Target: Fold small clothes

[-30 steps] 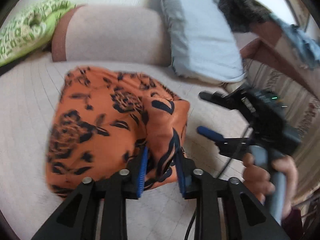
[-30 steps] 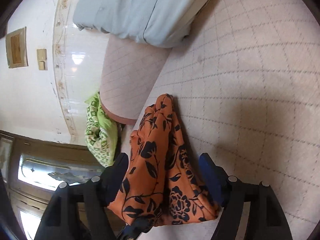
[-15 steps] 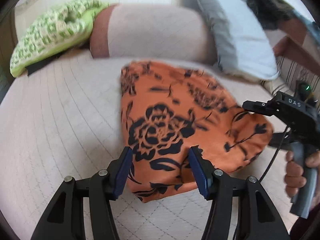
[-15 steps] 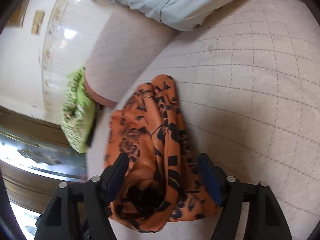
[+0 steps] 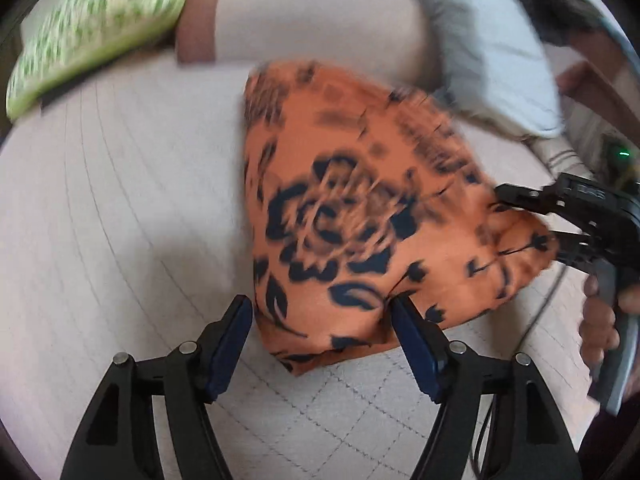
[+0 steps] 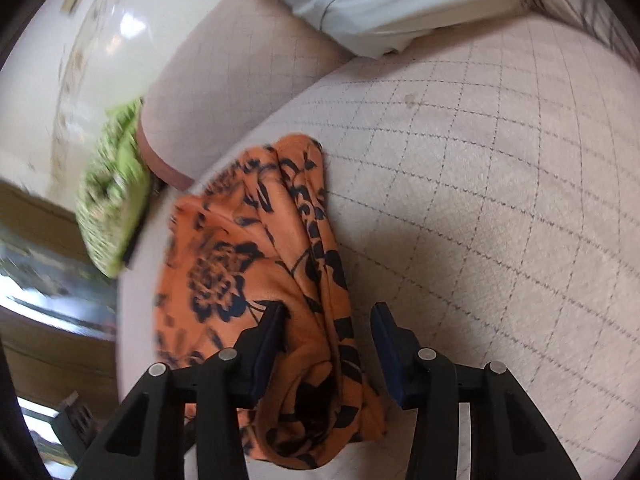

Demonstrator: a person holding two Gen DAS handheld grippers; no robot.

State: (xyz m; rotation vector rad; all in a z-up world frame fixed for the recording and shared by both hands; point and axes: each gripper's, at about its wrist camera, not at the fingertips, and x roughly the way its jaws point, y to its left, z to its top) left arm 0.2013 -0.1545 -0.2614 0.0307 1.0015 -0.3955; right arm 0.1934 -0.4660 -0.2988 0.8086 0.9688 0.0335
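Two grippers on one orange floral garment, lying folded on the checked bedcover just near of the bolster and grey pillow. My left gripper has just been opening, jaws wide around the near corner, pads off it; my right gripper has just been closing over the bunched right edge, not yet pinching. I'd say mid-fold: next, clamp right, lift that edge and carry it left.

The orange garment with black floral print lay folded in layers on the bed, near its bolster end.
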